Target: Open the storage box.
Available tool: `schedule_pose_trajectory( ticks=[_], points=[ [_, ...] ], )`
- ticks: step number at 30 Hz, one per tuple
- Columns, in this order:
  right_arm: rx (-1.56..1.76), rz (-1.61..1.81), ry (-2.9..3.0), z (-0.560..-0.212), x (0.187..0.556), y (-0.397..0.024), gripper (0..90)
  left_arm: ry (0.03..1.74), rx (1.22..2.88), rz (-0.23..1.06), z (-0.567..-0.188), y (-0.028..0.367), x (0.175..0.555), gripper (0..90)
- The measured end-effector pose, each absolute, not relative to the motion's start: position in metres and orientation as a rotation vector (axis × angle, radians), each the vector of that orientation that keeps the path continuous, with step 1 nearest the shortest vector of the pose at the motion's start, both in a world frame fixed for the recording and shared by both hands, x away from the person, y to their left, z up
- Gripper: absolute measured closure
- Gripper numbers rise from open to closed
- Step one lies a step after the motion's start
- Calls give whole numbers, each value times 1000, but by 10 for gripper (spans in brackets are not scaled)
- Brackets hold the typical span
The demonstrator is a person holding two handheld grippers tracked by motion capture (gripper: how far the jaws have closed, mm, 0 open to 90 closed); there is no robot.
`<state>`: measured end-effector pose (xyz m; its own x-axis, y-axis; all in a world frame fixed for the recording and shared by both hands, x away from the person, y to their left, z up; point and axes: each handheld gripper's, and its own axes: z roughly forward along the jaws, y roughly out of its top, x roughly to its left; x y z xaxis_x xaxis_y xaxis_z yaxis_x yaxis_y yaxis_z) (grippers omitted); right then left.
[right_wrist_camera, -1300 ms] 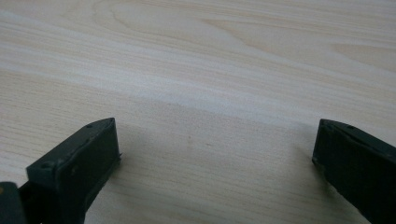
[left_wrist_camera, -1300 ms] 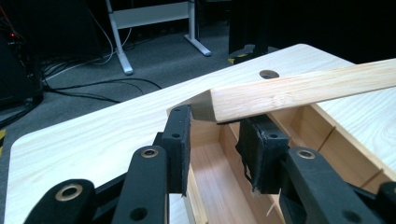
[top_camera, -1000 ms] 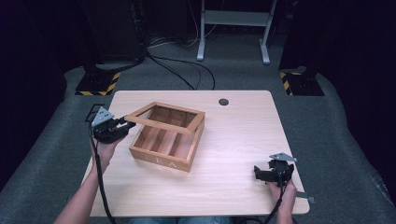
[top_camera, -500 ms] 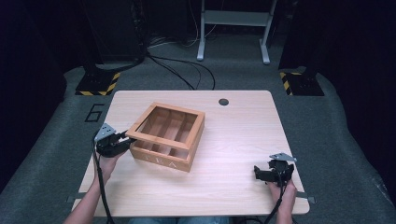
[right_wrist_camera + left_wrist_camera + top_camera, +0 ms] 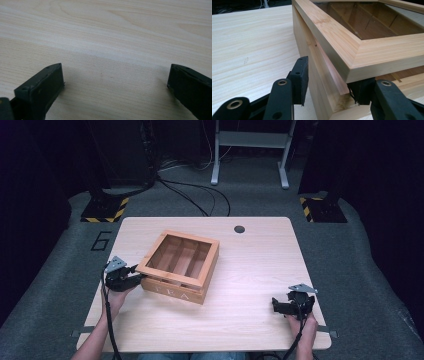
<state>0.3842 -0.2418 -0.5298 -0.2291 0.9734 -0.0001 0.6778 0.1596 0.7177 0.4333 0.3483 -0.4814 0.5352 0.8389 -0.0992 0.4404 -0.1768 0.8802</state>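
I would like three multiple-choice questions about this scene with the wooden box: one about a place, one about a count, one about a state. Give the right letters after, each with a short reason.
1. Where is the wooden box on the table?
A. left half, next to the left gripper
B. right front corner
C. on the round hole

2. How many long compartments show through the box lid?
A. one
B. three
C. six

3. How stands the right gripper?
A. shut on the box
B. open over bare table
C. shut on a cable

Answers:
1 A: in the high view the box lies beside the left gripper.
2 B: two dividers part the inside into three.
3 B: in the right gripper view its jaws stand apart with only table between them.
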Motion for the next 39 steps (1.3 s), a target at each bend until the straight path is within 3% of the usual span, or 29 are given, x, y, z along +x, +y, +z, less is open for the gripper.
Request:
schedule_pose_trajectory(
  ticks=[16,25,32,39],
  points=[
    [1564,833,1974,-530,384,-242,0,1071,1814,509,-483,351,432,496],
    [1564,834,1974,-530,384,-242,0,1060,1841,481,-477,357,432,381],
    [1564,834,1973,-530,384,-242,0,1041,1878,450,-476,363,428,236],
    [1568,836,1973,-530,384,-242,0,1047,1918,390,-492,360,425,154]
  ],
)
